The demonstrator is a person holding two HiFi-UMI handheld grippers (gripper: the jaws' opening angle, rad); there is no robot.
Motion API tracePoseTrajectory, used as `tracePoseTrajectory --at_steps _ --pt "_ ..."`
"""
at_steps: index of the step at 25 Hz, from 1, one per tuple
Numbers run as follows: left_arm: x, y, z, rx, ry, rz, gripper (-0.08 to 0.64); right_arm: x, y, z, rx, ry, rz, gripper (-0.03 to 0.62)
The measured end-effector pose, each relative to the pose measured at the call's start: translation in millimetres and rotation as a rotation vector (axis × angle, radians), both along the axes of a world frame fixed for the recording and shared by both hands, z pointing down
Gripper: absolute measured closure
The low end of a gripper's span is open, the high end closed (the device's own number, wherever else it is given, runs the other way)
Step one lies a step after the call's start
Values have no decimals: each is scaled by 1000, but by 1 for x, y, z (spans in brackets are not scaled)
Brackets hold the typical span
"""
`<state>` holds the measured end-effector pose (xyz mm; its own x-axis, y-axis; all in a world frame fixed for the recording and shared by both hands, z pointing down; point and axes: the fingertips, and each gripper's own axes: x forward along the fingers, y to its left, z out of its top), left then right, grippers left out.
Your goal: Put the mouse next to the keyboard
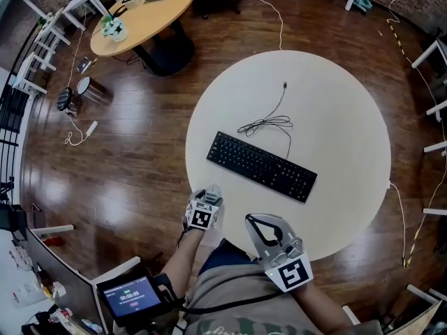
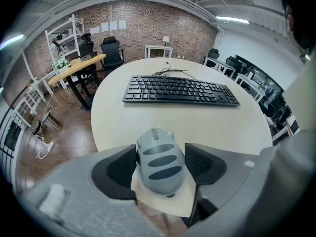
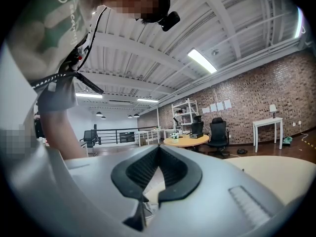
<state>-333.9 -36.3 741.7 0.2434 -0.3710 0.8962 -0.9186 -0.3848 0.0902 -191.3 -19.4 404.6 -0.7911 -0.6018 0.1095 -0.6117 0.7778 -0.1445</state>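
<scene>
A grey mouse [image 2: 159, 162] sits between the jaws of my left gripper [image 2: 160, 157], which is shut on it at the near edge of the round white table [image 2: 118, 125]. In the head view that gripper [image 1: 209, 197] is left of and nearer than the black keyboard [image 1: 261, 166], with bare tabletop between them. The keyboard [image 2: 180, 89] lies straight ahead of the mouse, its cable [image 1: 269, 123] coiled behind it. My right gripper [image 1: 251, 220] hovers at the table's near rim, shut on nothing. Its pads meet at the tips [image 3: 158, 148], and it points up toward the room.
Dark wooden floor surrounds the table [image 1: 335, 117]. A wooden round table [image 1: 147, 12] stands far left with small items on it. White chair frames [image 1: 436, 110] line the right side. A small screen [image 1: 130, 296] is by the person's left arm.
</scene>
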Motion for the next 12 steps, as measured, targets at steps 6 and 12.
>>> tracePoseTrajectory --at_steps 6,12 --pt "4 19 0 -4 -4 0 238 3 15 1 7 3 -7 587" --pt "8 30 1 -28 -18 15 239 11 19 -5 20 1 3 588"
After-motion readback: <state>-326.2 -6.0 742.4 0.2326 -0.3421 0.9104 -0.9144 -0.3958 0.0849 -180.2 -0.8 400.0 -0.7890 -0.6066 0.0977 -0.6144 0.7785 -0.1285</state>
